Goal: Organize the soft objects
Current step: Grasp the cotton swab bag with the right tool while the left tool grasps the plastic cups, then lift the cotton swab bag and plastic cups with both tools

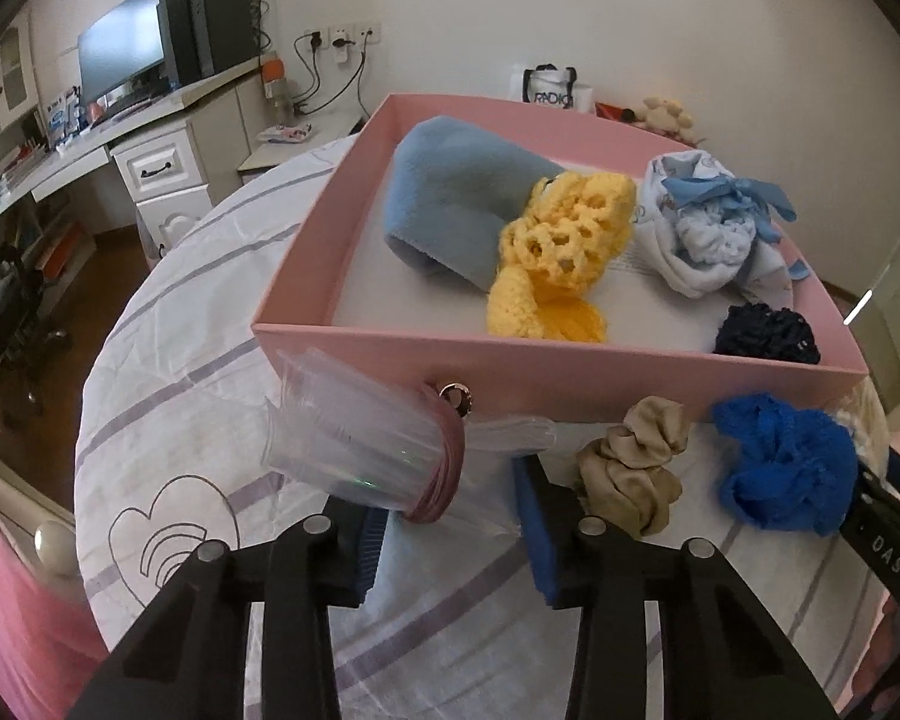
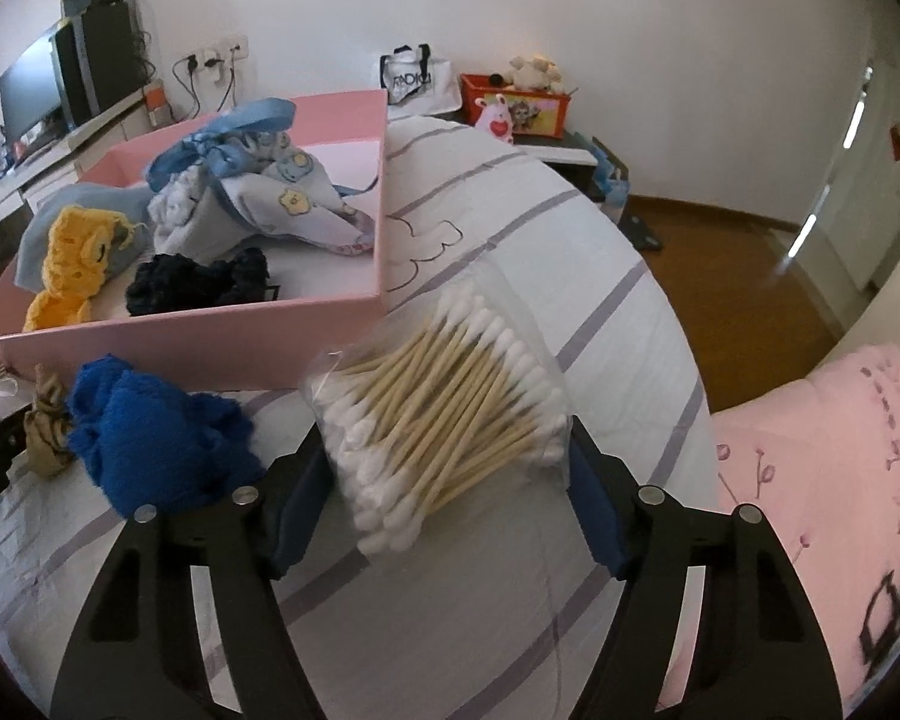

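Soft items: right gripper (image 2: 444, 474) jaws clamp a clear bag of cotton swabs (image 2: 444, 414); left gripper (image 1: 450, 516) jaws straddle a clear plastic bundle (image 1: 366, 438) w/ pink band, contact unclear. Pink box (image 1: 570, 369) holds blue cloth (image 1: 450, 204), yellow crochet (image 1: 558, 252), tied baby-print bundle (image 1: 714, 222), dark scrunchie (image 1: 768, 333); beige scrunchie (image 1: 630, 468) & blue fuzzy piece (image 1: 786, 468) lie outside on striped bedsheet (image 1: 210, 324).

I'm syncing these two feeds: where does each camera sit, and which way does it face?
Left wrist: on the left hand-held gripper, angled down at the bag; its fingers show.
Right wrist: on the right hand-held gripper, angled down at the swabs; its fingers show.
Shared: pink box, blue cloth, scrunchie.
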`<state>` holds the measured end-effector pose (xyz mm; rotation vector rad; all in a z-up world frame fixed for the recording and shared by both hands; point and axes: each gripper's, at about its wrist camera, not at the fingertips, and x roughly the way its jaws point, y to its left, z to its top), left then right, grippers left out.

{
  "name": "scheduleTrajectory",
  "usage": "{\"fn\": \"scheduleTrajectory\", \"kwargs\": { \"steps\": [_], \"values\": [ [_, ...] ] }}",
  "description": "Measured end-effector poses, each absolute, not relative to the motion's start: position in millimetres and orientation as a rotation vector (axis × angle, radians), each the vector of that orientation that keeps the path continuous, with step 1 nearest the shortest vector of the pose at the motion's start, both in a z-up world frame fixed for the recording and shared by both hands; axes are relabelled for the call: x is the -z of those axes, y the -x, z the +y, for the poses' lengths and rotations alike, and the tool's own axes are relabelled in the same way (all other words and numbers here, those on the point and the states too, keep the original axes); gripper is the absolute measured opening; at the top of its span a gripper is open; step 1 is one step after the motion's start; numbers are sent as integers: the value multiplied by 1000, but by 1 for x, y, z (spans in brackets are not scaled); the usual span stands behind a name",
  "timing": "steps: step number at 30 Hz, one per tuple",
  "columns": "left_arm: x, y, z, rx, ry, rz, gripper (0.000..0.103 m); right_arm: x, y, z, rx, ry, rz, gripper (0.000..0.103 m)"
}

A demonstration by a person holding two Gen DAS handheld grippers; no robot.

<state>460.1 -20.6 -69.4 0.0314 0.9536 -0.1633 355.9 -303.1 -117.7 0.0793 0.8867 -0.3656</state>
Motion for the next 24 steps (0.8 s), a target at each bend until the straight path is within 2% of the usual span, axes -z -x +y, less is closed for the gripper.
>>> {"fn": "scheduleTrajectory", "kwargs": {
  "steps": [24],
  "values": [
    [17,-403,-10,157,13,836,33,67,-309,-274,341,-53,747,69]
  ]
}}
